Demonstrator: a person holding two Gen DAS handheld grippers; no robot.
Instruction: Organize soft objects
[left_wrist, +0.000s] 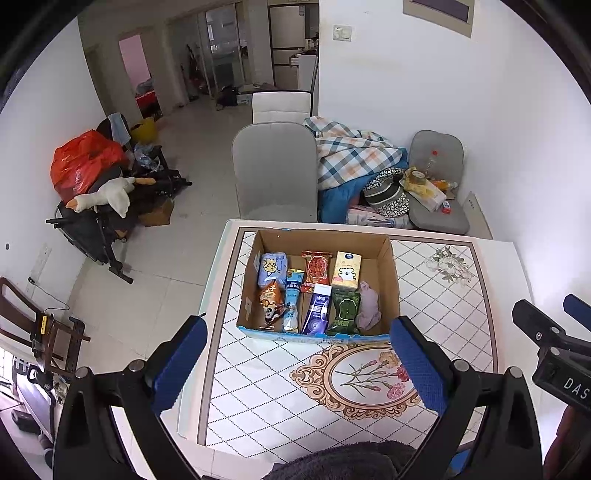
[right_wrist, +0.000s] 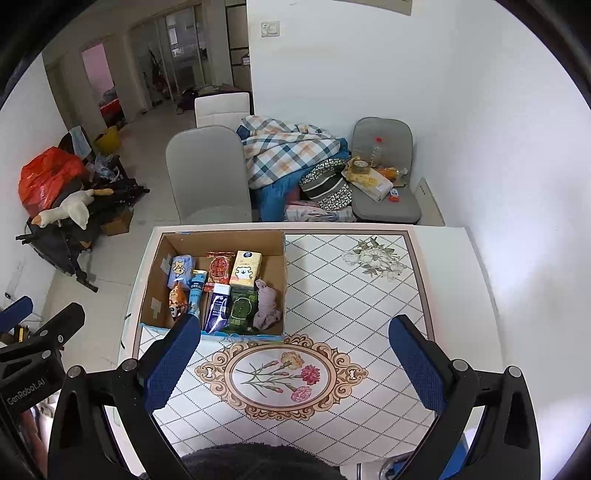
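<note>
A cardboard box stands on the patterned table; it also shows in the right wrist view. It holds several soft packs in rows: a yellow tissue pack, a red pack, a green pack, a purple pack and a pale pink cloth at its right end. My left gripper is open and empty above the table, just in front of the box. My right gripper is open and empty, in front of the box and to its right.
A grey chair stands behind the table. A plaid blanket pile and a second chair with clutter are at the back right. A goose plush lies on black gear at the left. A dark fuzzy sleeve fills the bottom edge.
</note>
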